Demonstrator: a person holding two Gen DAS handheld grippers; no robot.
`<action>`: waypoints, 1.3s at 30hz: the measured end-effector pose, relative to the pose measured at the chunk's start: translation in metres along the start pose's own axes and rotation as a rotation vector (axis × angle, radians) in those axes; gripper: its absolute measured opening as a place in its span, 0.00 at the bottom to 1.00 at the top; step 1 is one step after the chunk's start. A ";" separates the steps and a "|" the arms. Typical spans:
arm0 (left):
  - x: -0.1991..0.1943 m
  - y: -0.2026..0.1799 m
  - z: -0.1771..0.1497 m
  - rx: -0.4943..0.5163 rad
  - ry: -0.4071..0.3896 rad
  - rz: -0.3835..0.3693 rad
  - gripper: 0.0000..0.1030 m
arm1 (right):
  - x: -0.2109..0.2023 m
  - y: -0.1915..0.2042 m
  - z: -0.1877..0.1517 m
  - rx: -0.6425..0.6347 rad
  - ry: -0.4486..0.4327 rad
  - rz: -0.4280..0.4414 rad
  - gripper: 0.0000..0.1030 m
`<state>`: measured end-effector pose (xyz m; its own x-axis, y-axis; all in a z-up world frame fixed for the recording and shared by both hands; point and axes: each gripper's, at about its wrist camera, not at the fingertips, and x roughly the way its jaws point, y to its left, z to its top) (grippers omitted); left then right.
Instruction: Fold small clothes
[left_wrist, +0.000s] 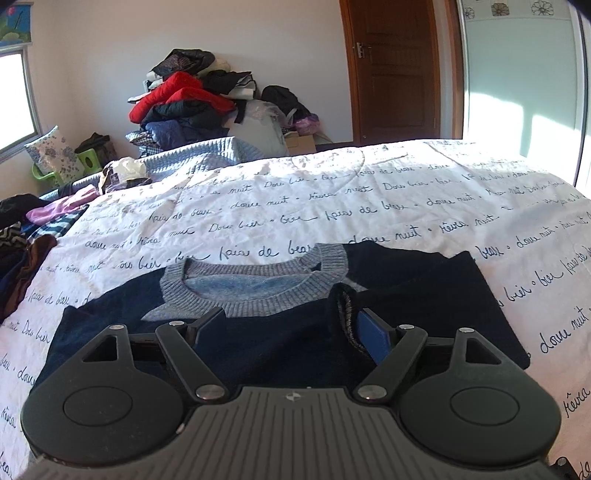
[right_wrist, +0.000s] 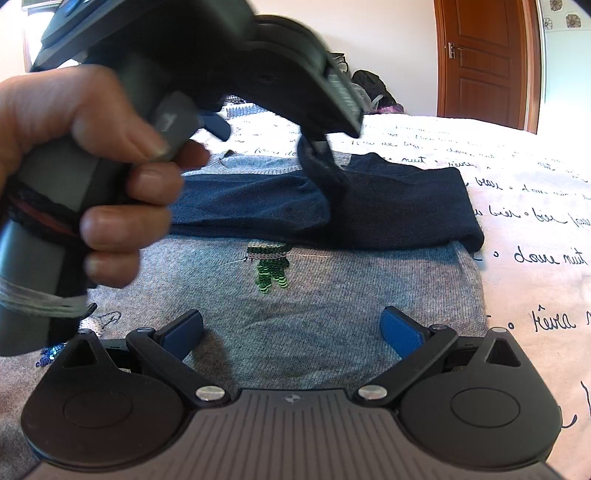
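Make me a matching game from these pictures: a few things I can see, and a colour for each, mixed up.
Things:
1. sweater collar
2. folded sleeves
3. sequin figure
4. door

Colours:
A. brown
B. green
C. grey
D. navy

Pairs: 1-C, 2-D, 3-B, 4-A
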<state>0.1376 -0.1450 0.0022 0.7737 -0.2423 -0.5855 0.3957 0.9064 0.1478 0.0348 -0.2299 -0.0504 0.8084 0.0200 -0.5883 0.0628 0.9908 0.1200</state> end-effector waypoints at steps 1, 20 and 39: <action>0.000 0.004 -0.002 -0.010 0.008 0.003 0.75 | 0.000 0.000 0.000 0.000 0.000 0.000 1.00; -0.057 0.114 -0.104 -0.183 0.140 0.131 0.76 | -0.004 0.010 -0.004 -0.050 0.018 -0.032 1.00; -0.083 0.126 -0.161 -0.216 0.060 0.197 0.95 | -0.026 0.019 -0.024 -0.094 0.036 -0.086 1.00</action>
<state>0.0436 0.0451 -0.0591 0.7919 -0.0394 -0.6094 0.1216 0.9881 0.0941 0.0012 -0.2084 -0.0519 0.7809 -0.0620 -0.6216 0.0740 0.9972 -0.0065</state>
